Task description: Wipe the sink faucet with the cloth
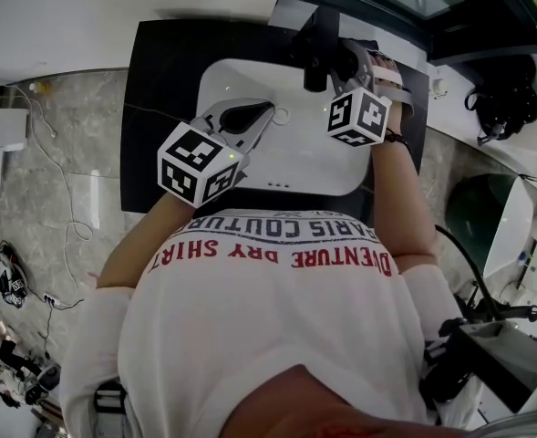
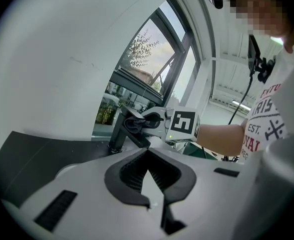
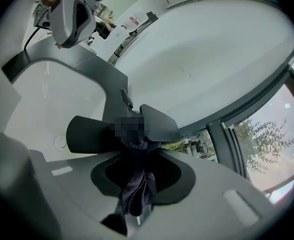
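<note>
Looks like a washroom: a white sink (image 1: 295,158) with a black faucet (image 1: 315,48) beside a window (image 2: 147,66). Loose cables (image 1: 65,210) lie on the stone-patterned floor (image 1: 77,144).

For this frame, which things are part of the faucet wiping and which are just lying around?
In the job:
faucet
cloth, clamped in the right gripper at the faucet
sink

Lying about:
left gripper, shut and empty over the sink
cables on the floor
dark gear on the right ledge
</note>
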`<action>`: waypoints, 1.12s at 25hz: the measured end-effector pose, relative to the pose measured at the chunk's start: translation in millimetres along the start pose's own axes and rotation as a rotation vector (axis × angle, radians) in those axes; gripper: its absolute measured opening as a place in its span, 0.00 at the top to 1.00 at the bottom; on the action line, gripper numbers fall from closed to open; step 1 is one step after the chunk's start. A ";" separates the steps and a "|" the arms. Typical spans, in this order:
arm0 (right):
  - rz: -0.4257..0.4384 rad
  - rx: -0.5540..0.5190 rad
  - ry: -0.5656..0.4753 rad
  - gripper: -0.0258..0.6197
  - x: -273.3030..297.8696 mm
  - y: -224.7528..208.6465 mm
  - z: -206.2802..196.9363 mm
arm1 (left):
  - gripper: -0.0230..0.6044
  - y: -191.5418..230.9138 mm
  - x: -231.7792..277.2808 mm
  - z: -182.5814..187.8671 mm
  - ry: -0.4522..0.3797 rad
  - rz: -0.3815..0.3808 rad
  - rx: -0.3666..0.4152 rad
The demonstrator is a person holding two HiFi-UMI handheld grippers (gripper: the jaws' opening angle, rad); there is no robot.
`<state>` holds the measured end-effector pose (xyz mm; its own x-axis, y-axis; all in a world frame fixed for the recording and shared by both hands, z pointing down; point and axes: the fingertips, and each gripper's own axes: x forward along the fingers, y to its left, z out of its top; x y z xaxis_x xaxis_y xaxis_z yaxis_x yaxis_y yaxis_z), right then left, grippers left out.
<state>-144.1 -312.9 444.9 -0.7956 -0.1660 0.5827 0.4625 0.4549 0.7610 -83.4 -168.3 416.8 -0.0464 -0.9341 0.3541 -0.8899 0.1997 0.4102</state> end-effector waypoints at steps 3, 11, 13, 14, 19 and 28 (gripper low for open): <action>0.010 -0.030 0.004 0.83 -2.1 3.2 -2.0 | 0.96 -0.6 1.2 -0.1 -0.004 0.000 -0.007; 0.042 -0.046 -0.005 0.83 -26.7 27.5 -6.0 | 0.96 -7.0 5.0 -1.7 0.003 -0.009 -0.008; 0.051 -0.058 -0.010 0.83 -36.4 39.2 -7.3 | 0.96 -10.0 6.8 -2.7 0.003 -0.013 -0.006; 0.051 -0.056 -0.014 0.83 -41.9 45.1 -7.3 | 0.96 -11.8 7.7 -3.9 0.005 -0.016 -0.005; 0.042 -0.030 -0.025 0.83 -58.3 61.3 -6.7 | 0.96 -20.8 10.5 -5.7 0.013 -0.028 -0.006; -0.011 0.006 -0.027 0.83 -50.6 31.1 -12.9 | 0.96 -19.4 6.8 -4.3 0.010 -0.014 -0.006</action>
<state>-84.4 -301.7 442.8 -0.8107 -0.1477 0.5666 0.4514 0.4586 0.7654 -64.5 -177.2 414.8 -0.0294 -0.9337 0.3568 -0.8875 0.1886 0.4204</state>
